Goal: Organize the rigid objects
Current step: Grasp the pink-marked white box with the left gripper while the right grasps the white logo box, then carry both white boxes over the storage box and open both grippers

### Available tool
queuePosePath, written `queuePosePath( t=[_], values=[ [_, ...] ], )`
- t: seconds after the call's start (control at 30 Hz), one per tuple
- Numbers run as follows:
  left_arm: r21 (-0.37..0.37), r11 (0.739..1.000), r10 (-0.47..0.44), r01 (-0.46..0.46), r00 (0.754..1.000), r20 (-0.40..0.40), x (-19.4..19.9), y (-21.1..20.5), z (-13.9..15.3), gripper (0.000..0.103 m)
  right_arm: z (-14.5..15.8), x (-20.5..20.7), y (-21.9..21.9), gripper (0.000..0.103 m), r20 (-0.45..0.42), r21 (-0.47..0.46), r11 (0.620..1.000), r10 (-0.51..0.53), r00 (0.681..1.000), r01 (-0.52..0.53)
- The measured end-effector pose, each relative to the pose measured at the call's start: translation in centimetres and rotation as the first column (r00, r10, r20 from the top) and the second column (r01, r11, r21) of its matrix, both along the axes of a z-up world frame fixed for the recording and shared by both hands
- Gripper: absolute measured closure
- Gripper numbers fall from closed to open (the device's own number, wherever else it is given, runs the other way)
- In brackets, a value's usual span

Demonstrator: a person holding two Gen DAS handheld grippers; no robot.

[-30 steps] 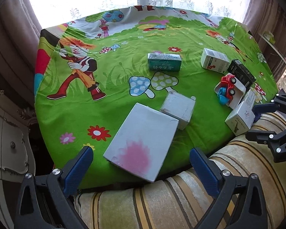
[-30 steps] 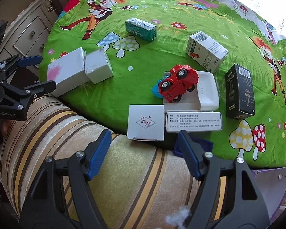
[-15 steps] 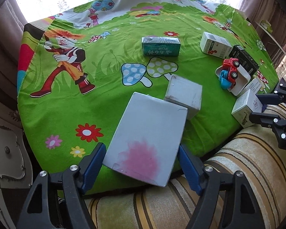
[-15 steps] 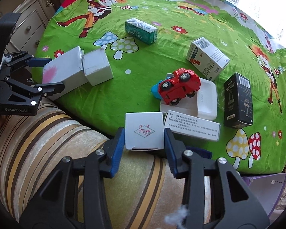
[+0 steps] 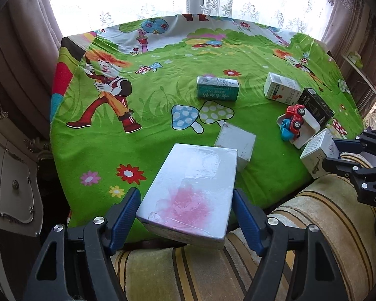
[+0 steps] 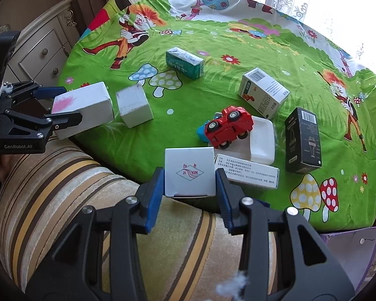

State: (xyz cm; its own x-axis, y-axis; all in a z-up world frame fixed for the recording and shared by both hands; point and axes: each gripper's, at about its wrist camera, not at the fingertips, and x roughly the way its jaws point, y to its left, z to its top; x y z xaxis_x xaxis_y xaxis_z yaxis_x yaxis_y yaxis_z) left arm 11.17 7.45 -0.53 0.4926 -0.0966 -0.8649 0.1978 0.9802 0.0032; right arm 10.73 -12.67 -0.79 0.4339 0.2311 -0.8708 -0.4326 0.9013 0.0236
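Left tool (image 5: 186, 215) at the bottom centre of the left wrist view, blue pads (image 5: 126, 213) flanking the near end of a large white box with a pink stain (image 5: 190, 193); pads close against its sides, contact too fine to confirm, so cannot tell whether gripped. Same box at the left of the right wrist view (image 6: 84, 107), between the left tool's fingers, far end resting on the surface (image 6: 238, 50) under a green cartoon cloth. Just beyond it, a small white cube box (image 5: 235, 141), touching or nearly so.

Right tool (image 6: 190, 188) at the bottom centre of its own view, pinching a white box with a red diamond logo (image 6: 189, 171) by both side faces, at the near edge of the surface. Same box at the right edge of the left wrist view (image 5: 318, 151).

Just right of that box, a flat white carton with printed text (image 6: 248, 171). Above it, a white tray (image 6: 260, 138) with a red toy car (image 6: 228, 126) tipped on its rim. Farther right, a black box (image 6: 303, 140) lying flat. Toward the upper middle, a white barcode carton (image 6: 263, 92) and a teal carton (image 6: 184, 62), well apart. Striped cushion (image 6: 87, 200) across the lower frame.
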Motion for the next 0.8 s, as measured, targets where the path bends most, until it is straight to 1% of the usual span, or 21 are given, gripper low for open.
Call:
queuePosePath(
  t=[0.37,0.57,0.8],
  values=[
    [-0.101,0.994,0.057,-0.05,0.997,0.061,-2.6,-0.5,2.5,0.028,1.5,-1.3,-1.1,0.058,0.052,0.03,0.999,-0.021,0.998,0.02],
    [-0.139,0.99,0.041,-0.03,0.996,0.079,-3.9,-2.0,3.4,0.028,2.3,-2.0,-1.8,0.058,0.066,0.053,0.998,-0.032,0.997,0.029],
    [-0.167,0.986,0.024,-0.009,0.996,0.09,-4.8,-3.5,4.1,0.028,3.1,-3.1,-3.1,0.058,0.075,0.083,0.995,-0.053,0.996,0.046]
  ],
)
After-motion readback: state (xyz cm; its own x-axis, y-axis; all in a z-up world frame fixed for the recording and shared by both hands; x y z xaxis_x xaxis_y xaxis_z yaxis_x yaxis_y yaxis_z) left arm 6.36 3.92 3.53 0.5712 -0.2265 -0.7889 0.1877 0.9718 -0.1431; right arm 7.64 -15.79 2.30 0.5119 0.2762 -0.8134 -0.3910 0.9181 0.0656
